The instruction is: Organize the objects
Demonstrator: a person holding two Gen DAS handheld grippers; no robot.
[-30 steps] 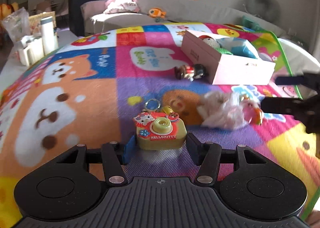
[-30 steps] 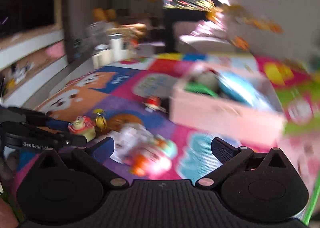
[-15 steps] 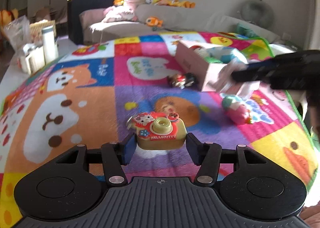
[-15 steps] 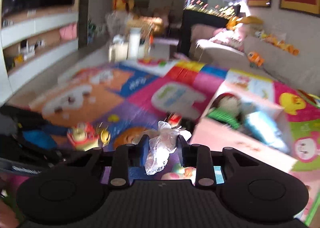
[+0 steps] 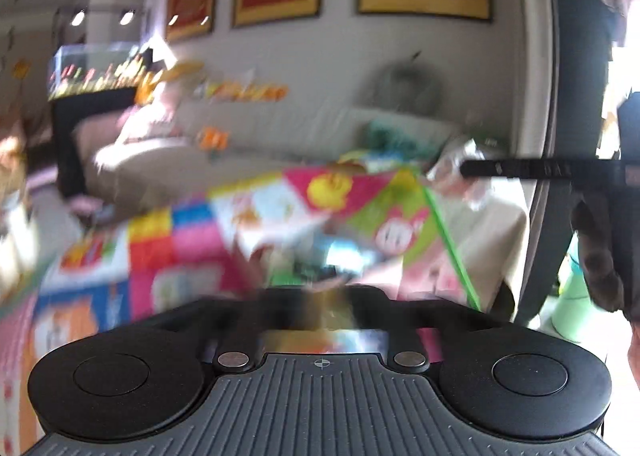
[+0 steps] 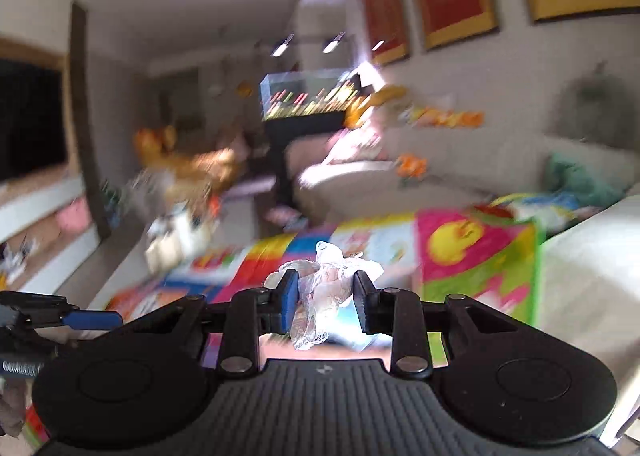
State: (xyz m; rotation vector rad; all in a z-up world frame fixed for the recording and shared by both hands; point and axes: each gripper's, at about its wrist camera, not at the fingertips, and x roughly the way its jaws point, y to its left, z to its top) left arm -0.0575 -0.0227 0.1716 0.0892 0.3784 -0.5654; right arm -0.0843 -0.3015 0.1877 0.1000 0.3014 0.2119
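The right gripper is closed on a white lacy plastic-wrapped bundle, low in the frame's centre, above the colourful patchwork play mat. The left gripper is too blurred; I cannot tell its state.

White lace toy: crumpled, frilly, translucent-white fabric with a pale pink tinge. Pinched between the two fingers of the right tool, raised off the play mat; frills spill above and below the pads. In the left wrist view the same bundle shows at the tool's tip, blurred. Toy box: a smear of blue and green contents on the mat, details unreadable.
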